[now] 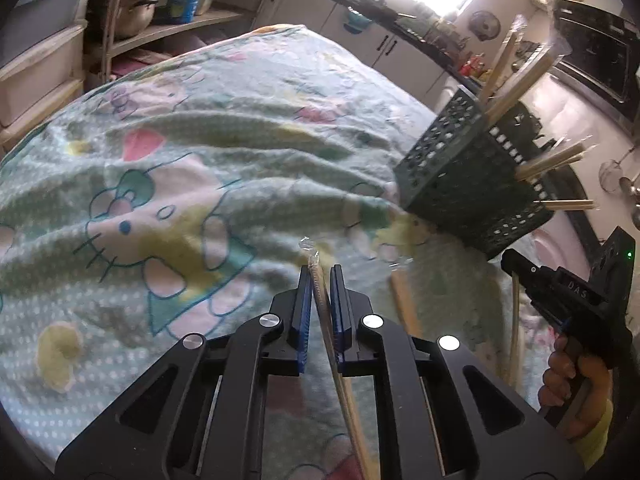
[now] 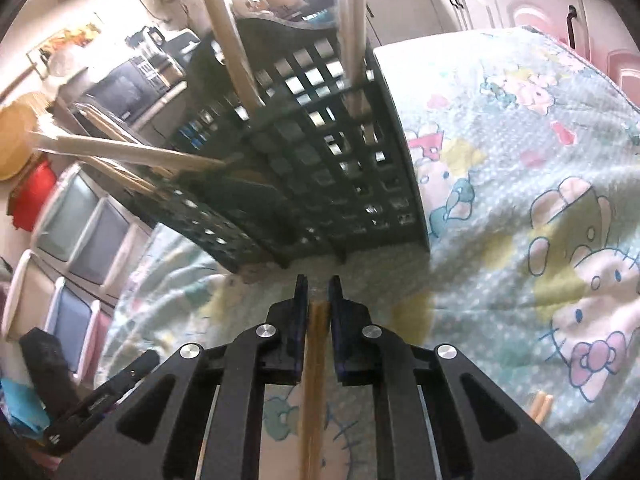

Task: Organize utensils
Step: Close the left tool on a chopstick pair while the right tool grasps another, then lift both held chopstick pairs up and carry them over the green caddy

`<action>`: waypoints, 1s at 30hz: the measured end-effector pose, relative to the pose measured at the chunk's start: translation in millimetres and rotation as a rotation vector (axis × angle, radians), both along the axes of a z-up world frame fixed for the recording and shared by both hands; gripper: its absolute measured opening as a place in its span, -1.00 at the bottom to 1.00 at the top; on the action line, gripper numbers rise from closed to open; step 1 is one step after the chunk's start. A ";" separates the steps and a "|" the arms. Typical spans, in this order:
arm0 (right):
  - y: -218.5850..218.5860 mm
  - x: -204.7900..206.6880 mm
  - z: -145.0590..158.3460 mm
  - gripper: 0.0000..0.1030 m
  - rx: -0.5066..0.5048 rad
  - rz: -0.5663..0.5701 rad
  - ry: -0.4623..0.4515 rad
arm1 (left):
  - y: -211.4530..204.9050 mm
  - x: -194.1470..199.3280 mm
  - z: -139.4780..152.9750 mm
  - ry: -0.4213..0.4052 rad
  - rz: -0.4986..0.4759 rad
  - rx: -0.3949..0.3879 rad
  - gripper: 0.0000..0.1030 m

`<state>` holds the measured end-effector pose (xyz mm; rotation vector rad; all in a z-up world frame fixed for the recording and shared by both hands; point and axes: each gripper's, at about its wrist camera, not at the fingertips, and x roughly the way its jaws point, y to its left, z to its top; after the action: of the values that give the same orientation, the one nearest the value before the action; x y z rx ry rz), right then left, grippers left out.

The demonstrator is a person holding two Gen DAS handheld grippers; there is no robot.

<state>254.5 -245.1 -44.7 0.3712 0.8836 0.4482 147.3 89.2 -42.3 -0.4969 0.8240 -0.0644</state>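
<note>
My left gripper (image 1: pixel 320 270) is shut on a pair of chopsticks in a clear wrapper (image 1: pixel 321 300), which runs back between the blue pads. My right gripper (image 2: pixel 318 280) is shut on a wooden chopstick pair (image 2: pixel 314 360) just in front of the dark green perforated utensil basket (image 2: pixel 332 152). The basket (image 1: pixel 460 176) stands on the cloth and holds several wrapped chopsticks (image 1: pixel 516 88) that lean out of its top. From the left wrist view the right gripper (image 1: pixel 568 292) sits below the basket, a hand (image 1: pixel 568 380) on its grip. Another chopstick pair (image 1: pixel 404 304) lies on the cloth.
A pale green cartoon-cat cloth (image 1: pixel 180 184) covers the table in wrinkles. Loose chopsticks (image 2: pixel 540 404) lie at the lower right. Shelves with metal pots (image 1: pixel 136 4), white cabinets (image 1: pixel 384 48), a microwave (image 2: pixel 120 92) and plastic drawers (image 2: pixel 76 216) surround the table.
</note>
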 end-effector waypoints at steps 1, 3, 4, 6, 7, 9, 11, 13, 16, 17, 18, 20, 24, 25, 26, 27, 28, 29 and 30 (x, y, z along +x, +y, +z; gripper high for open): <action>-3.5 -2.6 2.7 -0.79 0.014 0.002 -0.003 | -1.7 -0.5 3.6 -0.014 -0.007 -0.006 -0.93; -10.6 -8.2 8.9 -0.79 0.043 0.004 -0.012 | -5.5 -0.8 11.5 -0.036 -0.020 -0.009 -0.94; -14.7 -10.9 12.9 -0.79 0.052 0.005 -0.018 | -7.7 -1.0 15.5 -0.046 -0.025 -0.009 -0.95; -20.8 -10.9 20.9 -0.79 0.063 0.006 -0.037 | -12.4 -0.6 24.1 -0.064 -0.039 -0.008 -0.96; -25.3 -10.4 26.3 -0.79 0.067 0.009 -0.048 | -15.1 -0.6 28.3 -0.073 -0.045 -0.004 -0.96; -18.6 -21.9 36.8 -0.79 0.070 0.015 -0.077 | -21.1 -0.9 37.9 -0.092 -0.059 0.004 -0.97; -22.0 -30.2 45.3 -0.79 0.074 0.020 -0.100 | -26.3 -1.5 45.1 -0.110 -0.069 0.010 -0.98; -26.3 -38.0 55.5 -0.79 0.077 0.027 -0.133 | -32.9 -2.2 56.2 -0.133 -0.084 0.020 -0.98; -29.2 -48.4 69.4 -0.79 0.065 0.031 -0.186 | -41.7 -2.6 68.9 -0.160 -0.105 0.039 -0.98; -31.0 -52.4 74.4 -0.80 0.061 0.034 -0.206 | -43.9 -3.0 71.9 -0.167 -0.109 0.044 -0.98; -31.3 -55.6 77.1 -0.80 0.057 0.036 -0.219 | -47.7 -3.4 77.0 -0.179 -0.117 0.050 -0.98; -31.4 -62.3 84.2 -0.80 0.049 0.039 -0.250 | -52.6 -3.8 83.1 -0.192 -0.126 0.057 -0.98; -34.2 -72.6 95.2 -0.80 0.033 0.039 -0.306 | -60.1 -5.9 92.6 -0.216 -0.146 0.069 -0.98; -35.8 -75.0 97.1 -0.80 0.031 0.037 -0.318 | -62.7 -6.2 95.3 -0.223 -0.150 0.073 -0.98; -36.5 -76.4 98.2 -0.80 0.029 0.033 -0.325 | -65.5 -6.6 98.0 -0.229 -0.157 0.074 -0.98; -38.3 -78.1 99.7 -0.80 0.027 0.030 -0.333 | -68.3 -6.2 100.8 -0.234 -0.162 0.077 -0.98; -39.5 -79.6 100.6 -0.80 0.026 0.029 -0.340 | -70.3 -6.7 103.2 -0.239 -0.167 0.078 -0.98; -40.9 -80.5 100.9 -0.80 0.026 0.026 -0.344 | -72.5 -7.3 104.8 -0.243 -0.171 0.080 -0.98; -43.1 -82.3 101.5 -0.80 0.030 0.024 -0.350 | -75.9 -7.0 107.3 -0.250 -0.178 0.087 -0.98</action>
<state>172.1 -288.2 56.8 0.2980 0.5425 0.5299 140.2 13.2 65.0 -0.3250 0.6214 -0.2490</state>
